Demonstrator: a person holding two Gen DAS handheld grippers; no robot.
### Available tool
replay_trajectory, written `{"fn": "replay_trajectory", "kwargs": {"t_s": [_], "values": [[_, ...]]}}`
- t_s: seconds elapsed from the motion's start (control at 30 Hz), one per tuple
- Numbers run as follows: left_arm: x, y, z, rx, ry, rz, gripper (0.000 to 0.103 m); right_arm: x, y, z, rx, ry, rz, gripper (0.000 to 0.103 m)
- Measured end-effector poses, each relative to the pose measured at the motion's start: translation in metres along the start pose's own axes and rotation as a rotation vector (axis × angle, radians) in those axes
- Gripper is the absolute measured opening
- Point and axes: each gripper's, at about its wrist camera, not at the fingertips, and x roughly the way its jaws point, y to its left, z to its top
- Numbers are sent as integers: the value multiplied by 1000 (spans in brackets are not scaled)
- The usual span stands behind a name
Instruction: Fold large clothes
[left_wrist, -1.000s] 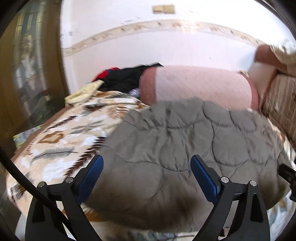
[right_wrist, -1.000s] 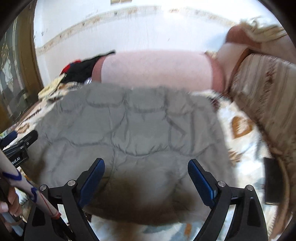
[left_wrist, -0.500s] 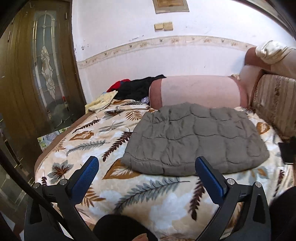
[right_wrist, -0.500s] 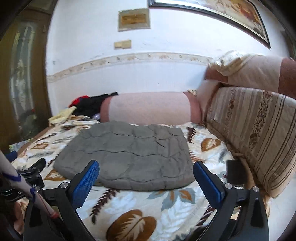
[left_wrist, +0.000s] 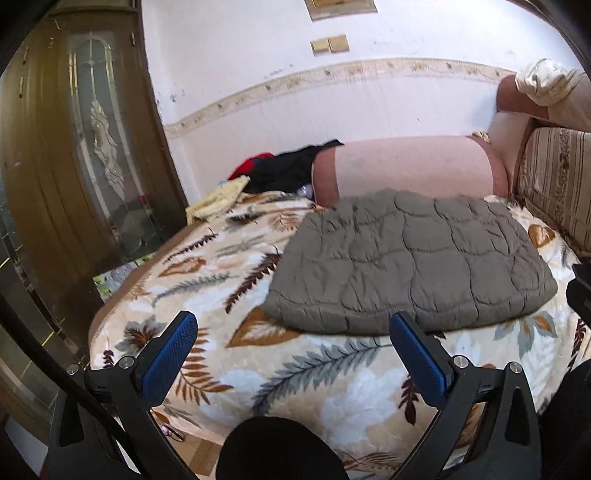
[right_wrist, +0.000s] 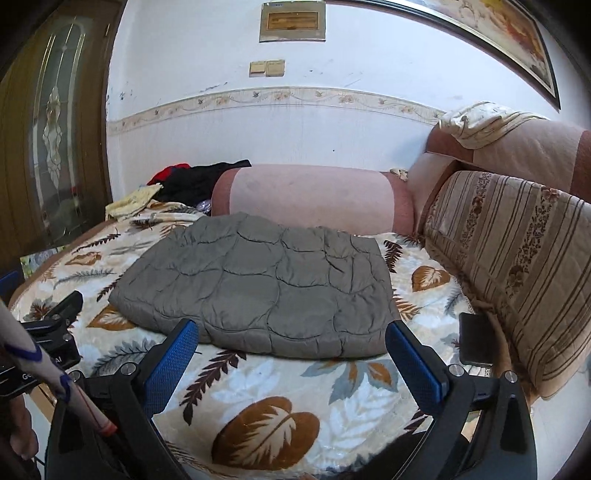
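A grey quilted garment (left_wrist: 410, 258) lies folded into a flat rectangle on the leaf-patterned blanket (left_wrist: 229, 280) of the bed; it also shows in the right wrist view (right_wrist: 266, 288). My left gripper (left_wrist: 291, 354) is open and empty, held back from the bed's near edge, short of the garment. My right gripper (right_wrist: 291, 354) is open and empty, also back from the garment's near edge. The left gripper's body shows at the left edge of the right wrist view (right_wrist: 55, 325).
A pink bolster (right_wrist: 314, 195) lies behind the garment. A pile of black, red and yellow clothes (right_wrist: 177, 184) sits at the back left. A striped cushion (right_wrist: 517, 266) lines the right side, a dark phone (right_wrist: 476, 339) beside it. A wooden door (left_wrist: 74, 166) stands left.
Both grippers have pulled back and up from directly over the garment to beyond the bed's near edge. The garment lies still, folded.
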Motion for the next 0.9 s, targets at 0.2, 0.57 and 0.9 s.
{"fn": "replay_trajectory", "kwargs": {"t_s": [0.2, 0.57, 0.9], "values": [[14, -3, -5, 7, 47, -17, 103, 16, -2, -4, 12, 47, 5, 103], [32, 2, -11, -19, 94, -32, 103, 26, 4, -7, -9, 72, 5, 103], [37, 3, -14, -21, 104, -36, 103, 30, 8, -10, -18, 83, 4, 103]]}}
